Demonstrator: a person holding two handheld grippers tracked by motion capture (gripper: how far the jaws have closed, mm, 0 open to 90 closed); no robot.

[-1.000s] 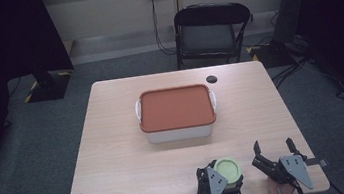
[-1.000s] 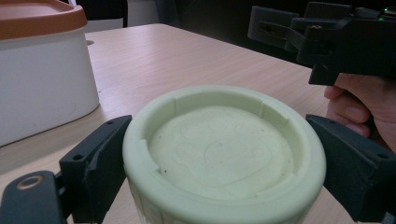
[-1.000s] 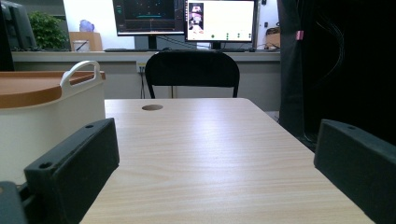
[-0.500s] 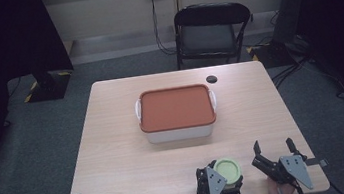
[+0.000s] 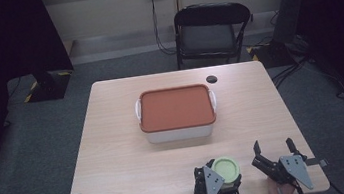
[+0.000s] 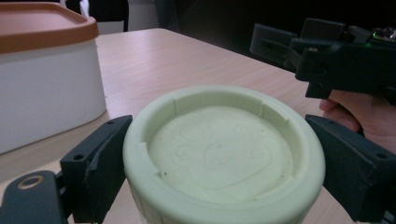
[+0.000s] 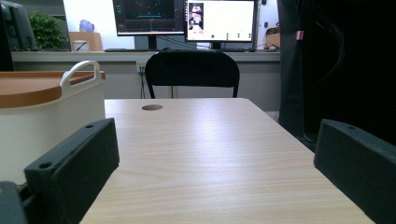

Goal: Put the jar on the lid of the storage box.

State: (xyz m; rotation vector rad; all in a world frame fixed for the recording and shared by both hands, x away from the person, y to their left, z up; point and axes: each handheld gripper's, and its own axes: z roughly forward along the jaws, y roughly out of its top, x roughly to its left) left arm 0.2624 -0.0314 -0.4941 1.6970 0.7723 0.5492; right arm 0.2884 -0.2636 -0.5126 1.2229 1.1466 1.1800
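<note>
On the left side of the bench stands the white box with orange lid, closed. Near the front edge, the left hand-held gripper has its jaws closed around the green round jar. Since one second ago nothing has moved, so the jar seems gripped and ready for lifting. The right hand-held gripper waits wide open, empty.

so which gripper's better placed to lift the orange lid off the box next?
Probably the right gripper: its jaws stand open with nothing between them. The left gripper has the green jar between its jaws, so it isn't free. The lidded box sits ahead of both.
</note>
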